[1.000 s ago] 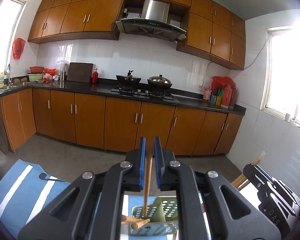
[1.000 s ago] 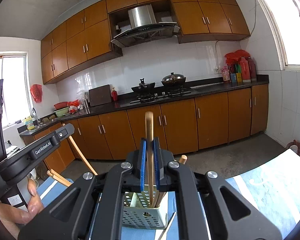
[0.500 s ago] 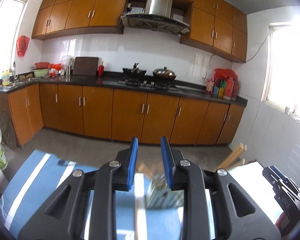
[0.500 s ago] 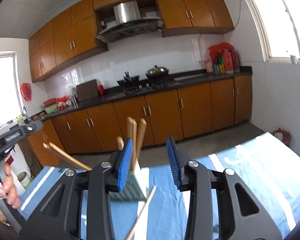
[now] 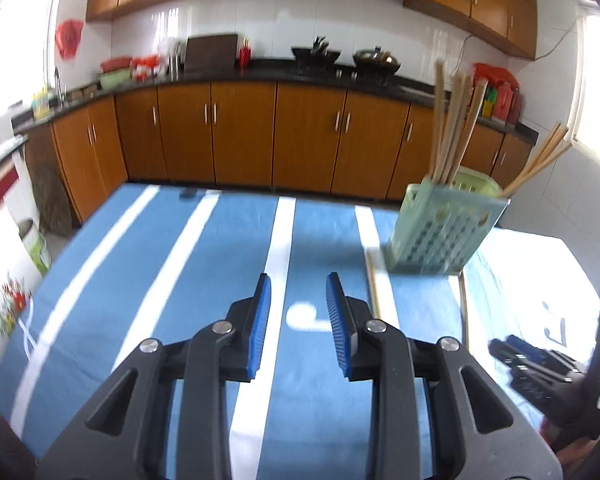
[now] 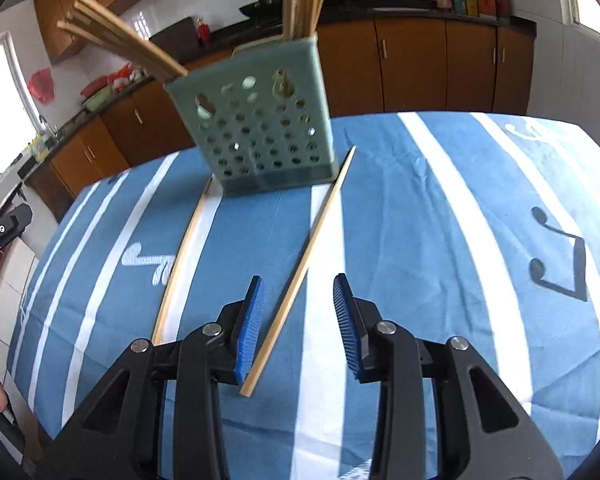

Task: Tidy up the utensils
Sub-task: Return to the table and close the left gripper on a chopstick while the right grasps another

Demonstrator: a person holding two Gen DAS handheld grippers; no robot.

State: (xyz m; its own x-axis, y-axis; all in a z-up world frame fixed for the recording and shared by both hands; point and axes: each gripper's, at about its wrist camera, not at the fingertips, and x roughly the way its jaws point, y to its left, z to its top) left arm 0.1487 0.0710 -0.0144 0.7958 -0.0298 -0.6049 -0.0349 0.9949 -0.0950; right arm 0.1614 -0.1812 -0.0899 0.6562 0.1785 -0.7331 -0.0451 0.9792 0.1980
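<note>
A pale green perforated utensil holder [image 6: 260, 128] stands on the blue striped tablecloth [image 6: 440, 220] with several wooden chopsticks [image 6: 128, 46] upright and leaning in it. It also shows in the left wrist view [image 5: 444, 228]. Two loose chopsticks lie on the cloth: one [image 6: 300, 272] runs between my right gripper's open jaws, another [image 6: 184, 256] lies to its left. My right gripper [image 6: 298, 312] is open and empty above the near chopstick. My left gripper [image 5: 296, 308] is open and empty over the cloth, left of the holder. A loose chopstick [image 5: 374, 284] lies right of it.
The table ends at the far side, with brown kitchen cabinets [image 5: 240, 136] and a dark counter behind. The right gripper's body [image 5: 540, 364] shows at the lower right of the left wrist view. A white wall and window stand at the right.
Both grippers dropped their chopsticks into the holder, opened, and drew back and down toward the cloth. The right gripper now hangs over a loose chopstick.
</note>
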